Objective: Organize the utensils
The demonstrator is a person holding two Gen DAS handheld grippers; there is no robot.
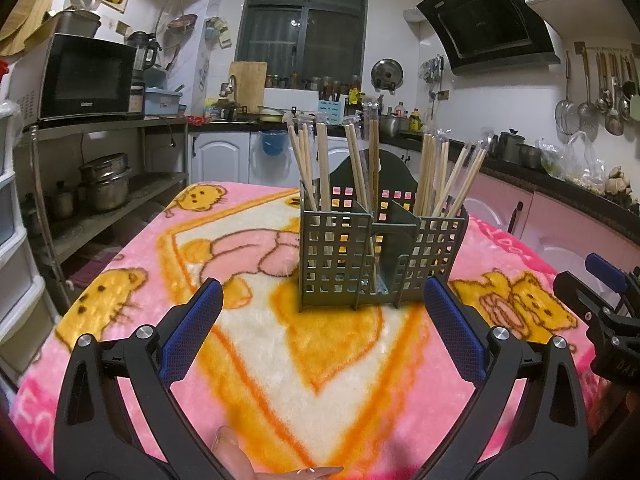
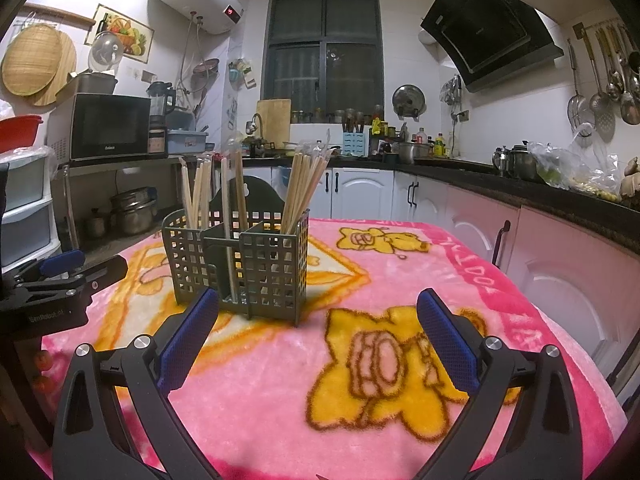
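With both tools spread and empty, bring your left tool squarely to the caddy, pinching one chopstick high.

One gray holder of three compartments, perhaps twenty wrapped chopsticks, two grippers.

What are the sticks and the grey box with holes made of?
The chopsticks look like pale wood or bamboo: matt, light tan, plain. The grey holder looks like moulded plastic: dull, even colour, with neat square holes. I cannot be sure of either.
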